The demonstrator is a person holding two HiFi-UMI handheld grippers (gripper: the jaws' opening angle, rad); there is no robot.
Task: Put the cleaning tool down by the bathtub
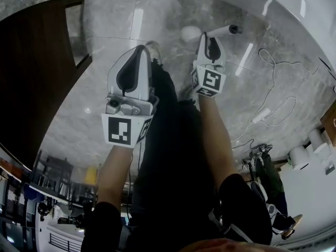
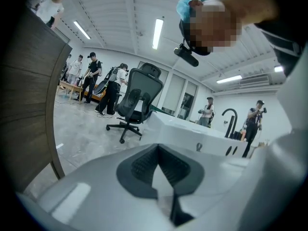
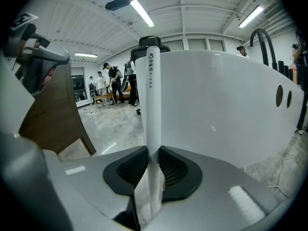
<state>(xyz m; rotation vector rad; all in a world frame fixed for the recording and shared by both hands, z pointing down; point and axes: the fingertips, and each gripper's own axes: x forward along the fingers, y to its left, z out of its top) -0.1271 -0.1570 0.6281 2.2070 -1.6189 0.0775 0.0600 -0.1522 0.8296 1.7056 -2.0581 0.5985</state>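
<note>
Right gripper [image 3: 153, 153]: jaws clamped on tool [image 3: 153, 105], a slim, smooth white cylinder, held near glossy, curved white tub [image 3: 231, 109]. Left gripper [image 2: 158, 150]: ribbed dark pads [image 2: 139, 165] pressed together. Veined grey marble floor [image 1: 94, 88].

floor [image 1: 79, 104]: grey marble tiles | on it: white bathtub [image 3: 216, 105], white cable [image 1: 261, 115], office chair [image 2: 137, 100]

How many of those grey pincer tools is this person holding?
2. The left grey two-jaw gripper, shut and empty, shows at left; the right gripper clamps a white tube-shaped cleaning tool.
</note>
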